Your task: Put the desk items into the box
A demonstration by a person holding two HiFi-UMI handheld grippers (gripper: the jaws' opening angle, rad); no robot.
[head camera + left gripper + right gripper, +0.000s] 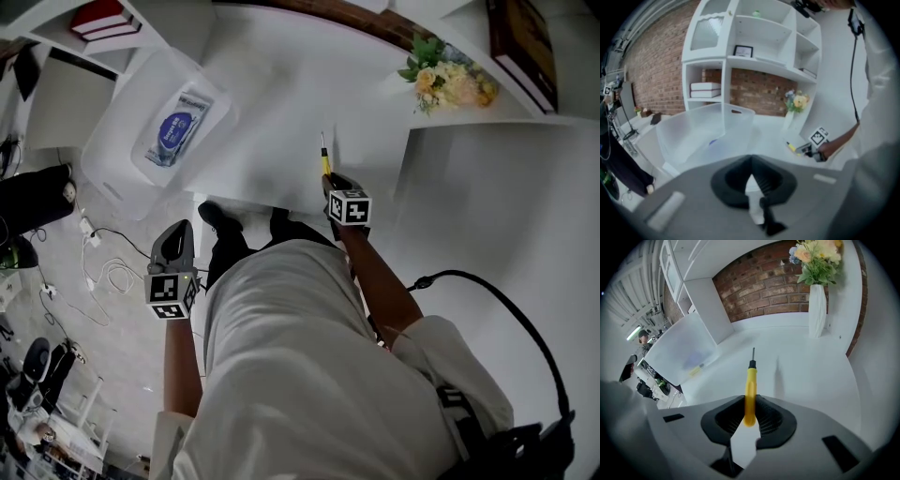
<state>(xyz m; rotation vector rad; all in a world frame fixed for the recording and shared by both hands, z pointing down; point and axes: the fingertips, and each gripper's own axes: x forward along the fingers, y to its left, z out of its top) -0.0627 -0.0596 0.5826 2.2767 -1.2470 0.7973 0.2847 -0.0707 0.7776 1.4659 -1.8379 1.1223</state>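
My right gripper (327, 182) is shut on the yellow handle of a small screwdriver (324, 159), held above the white desk (281, 94). In the right gripper view the screwdriver (750, 390) sticks out forward between the pads of the right gripper (750, 411), its metal tip pointing away. The translucent plastic box (122, 141) stands at the desk's left end with a blue-labelled pack (178, 127) lying inside. My left gripper (178, 230) hangs off the desk's near edge, over the floor. Seen from its own camera, the left gripper (751, 176) is shut with nothing in it, facing the box (693, 131).
A white vase of flowers (817, 310) stands at the desk's back right by the brick wall. A white shelf unit (754, 47) with books (101, 19) rises behind the box. Cables (103, 272) lie on the floor at the left.
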